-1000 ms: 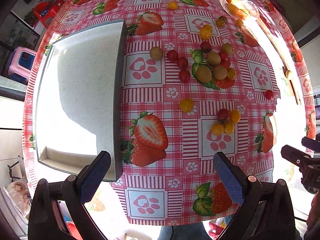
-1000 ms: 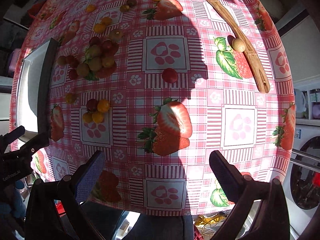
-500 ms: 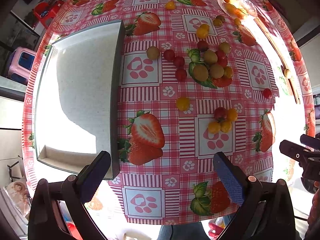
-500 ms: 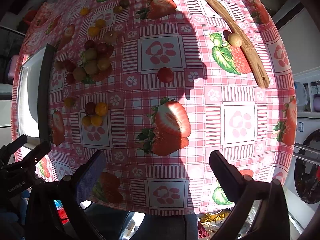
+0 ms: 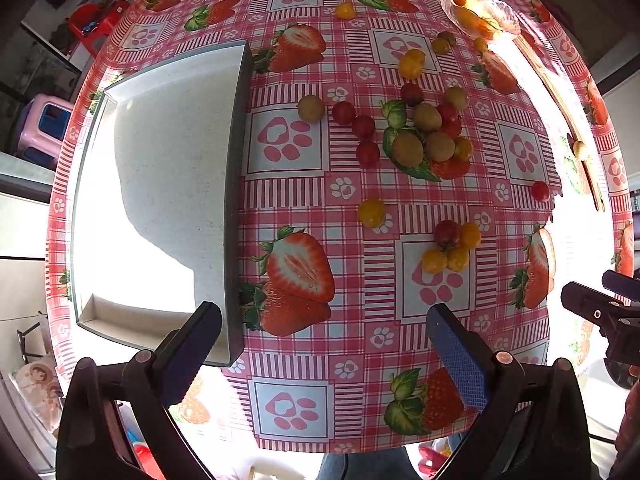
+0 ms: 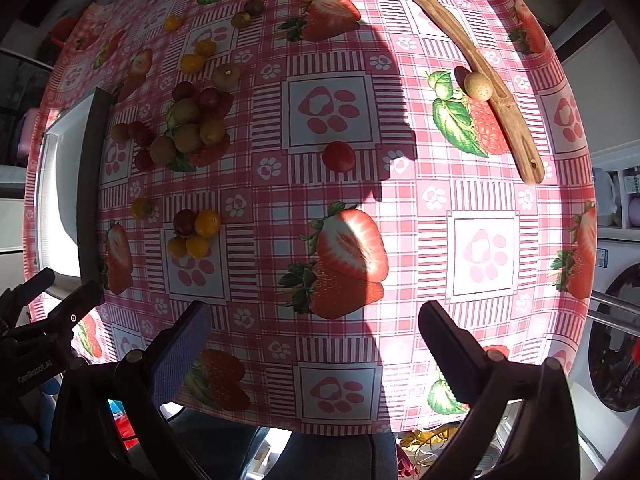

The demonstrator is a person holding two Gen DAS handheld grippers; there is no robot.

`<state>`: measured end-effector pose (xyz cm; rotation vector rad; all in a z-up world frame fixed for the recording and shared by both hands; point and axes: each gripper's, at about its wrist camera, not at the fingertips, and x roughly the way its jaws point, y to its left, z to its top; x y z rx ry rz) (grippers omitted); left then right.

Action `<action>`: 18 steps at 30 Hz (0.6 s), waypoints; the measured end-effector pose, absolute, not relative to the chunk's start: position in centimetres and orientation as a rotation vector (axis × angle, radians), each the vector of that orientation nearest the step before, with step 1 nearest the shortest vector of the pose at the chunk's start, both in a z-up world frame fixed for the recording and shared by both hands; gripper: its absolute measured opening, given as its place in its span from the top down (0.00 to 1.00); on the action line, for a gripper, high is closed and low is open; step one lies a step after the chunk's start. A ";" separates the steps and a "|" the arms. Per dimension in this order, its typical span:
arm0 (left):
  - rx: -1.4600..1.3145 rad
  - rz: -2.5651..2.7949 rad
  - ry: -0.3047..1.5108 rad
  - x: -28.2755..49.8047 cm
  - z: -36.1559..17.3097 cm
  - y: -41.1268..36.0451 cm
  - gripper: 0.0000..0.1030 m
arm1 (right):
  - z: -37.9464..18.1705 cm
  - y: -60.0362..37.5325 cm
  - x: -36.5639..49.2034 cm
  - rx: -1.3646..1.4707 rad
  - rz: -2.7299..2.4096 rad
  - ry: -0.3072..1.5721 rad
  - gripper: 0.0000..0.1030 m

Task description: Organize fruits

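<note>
Small red, yellow and brownish fruits lie scattered on a strawberry-print tablecloth. A cluster of brown and red fruits [image 5: 428, 136] sits mid-table, also in the right wrist view [image 6: 188, 128]. A small group of yellow fruits with one red [image 5: 452, 246] lies nearer, with a single yellow fruit [image 5: 371, 213] beside it. A lone red fruit [image 6: 338, 156] lies in the middle. A glass bowl [image 5: 480, 10] holding orange fruits stands at the far edge. My left gripper [image 5: 324, 344] is open and empty above the near table edge. My right gripper [image 6: 316, 344] is open and empty.
A large white rectangular tray [image 5: 160, 200] with a dark rim lies at the left. A long wooden piece [image 6: 492, 80] lies at the far right with a brown fruit [image 6: 478, 86] against it. A washing machine [image 6: 612, 340] stands right of the table.
Both grippers have drifted slightly back and up, so the table appears a little further away. Nothing on the table has moved and both jaws stay open.
</note>
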<state>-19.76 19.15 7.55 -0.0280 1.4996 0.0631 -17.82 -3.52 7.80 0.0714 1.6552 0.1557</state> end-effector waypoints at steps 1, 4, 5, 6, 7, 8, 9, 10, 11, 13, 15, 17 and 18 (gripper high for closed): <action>-0.028 0.064 1.500 -19.7 7.5 19.2 0.00 | 7.8 -3.5 -17.8 0.072 0.154 1.656 0.00; -0.031 0.066 1.502 -19.7 7.4 19.3 0.00 | 7.7 -3.7 -17.7 0.075 0.151 1.658 0.00; -0.032 0.068 1.503 -19.7 7.3 19.4 0.00 | 7.6 -3.8 -17.7 0.075 0.151 1.659 0.00; -0.033 0.069 1.504 -19.7 7.3 19.4 0.00 | 7.6 -3.8 -17.7 0.075 0.150 1.661 0.00; -0.035 0.070 1.506 -19.6 7.2 19.5 0.00 | 7.6 -3.8 -17.7 0.076 0.149 1.663 0.00; -0.037 0.069 1.508 -19.6 7.1 19.6 0.00 | 7.5 -3.9 -17.7 0.077 0.149 1.665 0.00; -0.037 0.070 1.510 -19.6 7.1 19.6 0.00 | 7.5 -3.9 -17.7 0.077 0.149 1.667 0.00; -0.037 0.070 1.511 -19.6 7.0 19.6 0.00 | 7.4 -3.9 -17.7 0.077 0.149 1.668 0.00; -0.037 0.070 1.512 -19.7 7.0 19.6 0.00 | 7.4 -3.9 -17.7 0.077 0.149 1.669 0.00; -0.038 0.070 1.515 -19.7 6.9 19.6 0.00 | 7.4 -3.8 -17.7 0.075 0.149 1.670 0.00; -0.040 0.071 1.518 -19.7 6.8 19.6 0.00 | 7.3 -3.8 -17.7 0.068 0.147 1.671 0.00; -0.044 0.071 1.522 -19.7 6.7 19.7 0.00 | 7.2 -3.7 -17.7 0.058 0.147 1.669 0.00; -0.046 0.073 1.523 -19.7 6.7 19.7 0.00 | 7.1 -3.7 -17.7 0.057 0.148 1.668 0.00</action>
